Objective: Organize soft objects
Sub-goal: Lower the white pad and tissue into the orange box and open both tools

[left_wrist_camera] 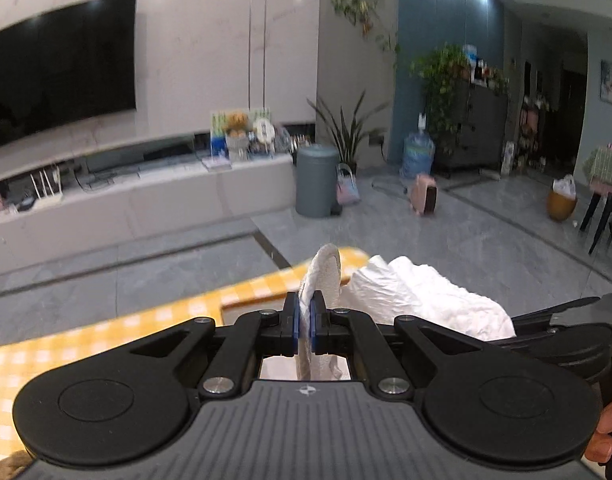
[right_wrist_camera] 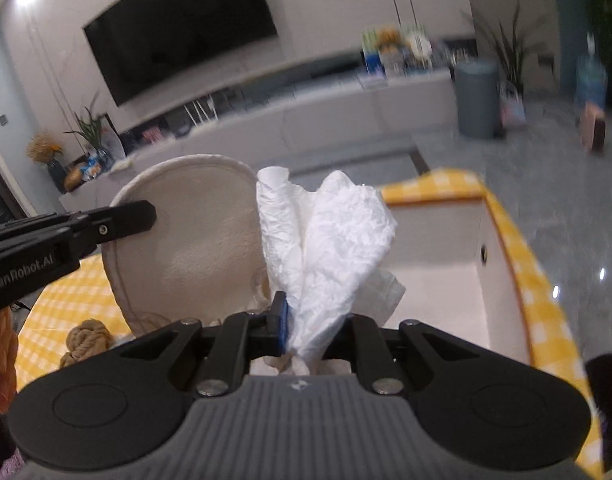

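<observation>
My left gripper [left_wrist_camera: 304, 326] is shut on a round beige cloth pad [left_wrist_camera: 323, 276], held edge-on above the table; the pad shows broadside in the right wrist view [right_wrist_camera: 190, 240], with the left gripper's finger [right_wrist_camera: 118, 220] across it. My right gripper [right_wrist_camera: 306, 328] is shut on a crumpled white tissue [right_wrist_camera: 337, 248], which stands up from the jaws; it also shows in the left wrist view [left_wrist_camera: 421, 296]. Both are held over the yellow-checked tablecloth [right_wrist_camera: 537, 272], beside a white box [right_wrist_camera: 445, 280].
A knotted rope ball [right_wrist_camera: 88, 340] lies on the tablecloth at the left. An orange braided object [right_wrist_camera: 4, 360] is at the far left edge. Beyond the table are a grey floor, a TV cabinet [left_wrist_camera: 146, 200], a grey bin [left_wrist_camera: 315, 180] and plants.
</observation>
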### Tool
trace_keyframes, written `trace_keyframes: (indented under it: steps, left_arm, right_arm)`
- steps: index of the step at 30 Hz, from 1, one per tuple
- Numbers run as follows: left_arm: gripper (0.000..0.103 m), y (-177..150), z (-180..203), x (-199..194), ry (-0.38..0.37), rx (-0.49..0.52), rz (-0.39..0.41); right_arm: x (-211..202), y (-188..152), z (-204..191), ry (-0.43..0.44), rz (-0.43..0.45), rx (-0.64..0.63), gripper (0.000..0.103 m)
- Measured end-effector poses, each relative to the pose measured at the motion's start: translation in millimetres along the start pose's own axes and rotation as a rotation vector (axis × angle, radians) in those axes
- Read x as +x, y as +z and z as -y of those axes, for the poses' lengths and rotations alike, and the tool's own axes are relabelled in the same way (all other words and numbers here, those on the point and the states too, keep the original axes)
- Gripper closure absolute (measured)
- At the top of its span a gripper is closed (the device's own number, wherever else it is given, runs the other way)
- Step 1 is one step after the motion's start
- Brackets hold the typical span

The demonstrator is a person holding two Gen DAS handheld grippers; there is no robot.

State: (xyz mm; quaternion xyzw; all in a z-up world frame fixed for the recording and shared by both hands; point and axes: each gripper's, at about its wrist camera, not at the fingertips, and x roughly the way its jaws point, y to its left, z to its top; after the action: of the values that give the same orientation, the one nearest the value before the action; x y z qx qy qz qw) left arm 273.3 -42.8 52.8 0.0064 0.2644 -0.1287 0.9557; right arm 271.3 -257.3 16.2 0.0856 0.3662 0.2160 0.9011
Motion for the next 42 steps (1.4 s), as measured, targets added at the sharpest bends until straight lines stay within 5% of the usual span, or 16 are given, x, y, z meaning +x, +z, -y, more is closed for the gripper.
trace_keyframes:
  steps: [13,19,22,26,30,42]
  left_arm:
    - [0.098,-35.8,-14.4,52.9,-0.025,0.006,-0.185]
    - [0.093,-43.9,-20.6,55.8,-0.031,0.004,-0.252]
    - [0.087,-44.6,-25.0,52.4,-0.013,0.004,-0.263]
    - [0.060,-41.5,-27.1,41.7,0.005,0.014,-0.249]
    - [0.046,-33.7,-31.7,21.3,0.012,-0.006,-0.212]
    - [0.039,-19.7,-35.4,-41.8,0.022,-0.013,-0.122]
  right_arm:
    - [121.4,-4.0,15.7,0.003,-0.329,0.012,0.091]
    - [138.3,-2.9,6.1,-0.040,-0.404,-0.050,0.079]
    - [141.2,-1.1,7.6,-0.063,-0.407,-0.045,0.074]
    - [131.8,3.6,3.0,-0.102,-0.386,-0.057,0.054]
    - [115.3,7.7,-2.6,-0.157,-0.357,-0.082,0.034]
    - [50.9,4.8,-39.2,-0.206,-0.261,-0.131,0.031]
